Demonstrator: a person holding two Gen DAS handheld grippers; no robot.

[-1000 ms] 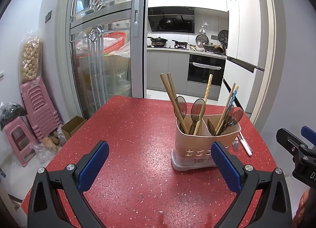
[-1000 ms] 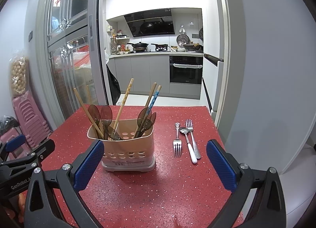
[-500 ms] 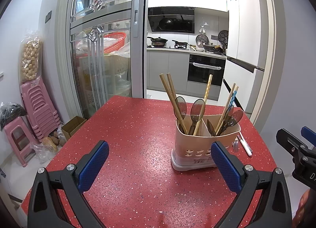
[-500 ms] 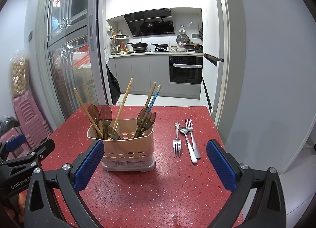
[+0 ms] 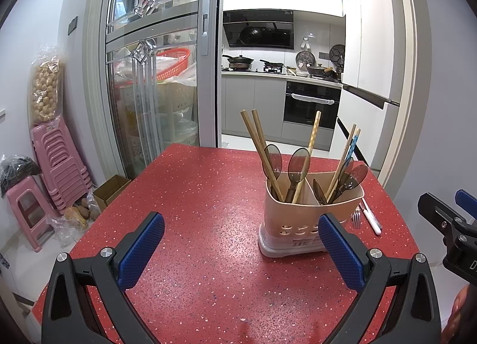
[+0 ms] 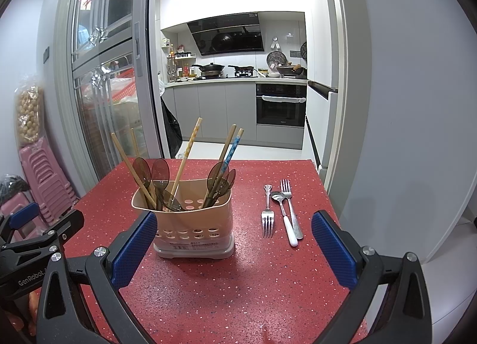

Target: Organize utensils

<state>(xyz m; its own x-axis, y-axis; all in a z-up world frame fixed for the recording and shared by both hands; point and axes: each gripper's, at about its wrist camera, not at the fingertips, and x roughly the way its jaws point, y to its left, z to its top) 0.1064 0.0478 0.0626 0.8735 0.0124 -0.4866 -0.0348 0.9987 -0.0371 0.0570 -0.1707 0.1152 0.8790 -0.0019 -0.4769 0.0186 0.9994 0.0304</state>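
Nothing has moved since the earlier frames. Both the left tongs (image 5: 238,244) and right tongs (image 6: 234,245) hover wide open, empty. The perforated beige plastic caddy (image 6: 193,224) stands mid speckled red tabletop (image 6: 238,293); two metal forks (image 6: 267,215) and one spoon (image 6: 284,215) lie beside it.

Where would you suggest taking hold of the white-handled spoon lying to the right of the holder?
Grip the white-handled spoon on its white handle, near the end, coming from above with the right tool. It lies flat, bowl pointing away, and a fork lies tight against its right side, so pinch across the handle carefully.
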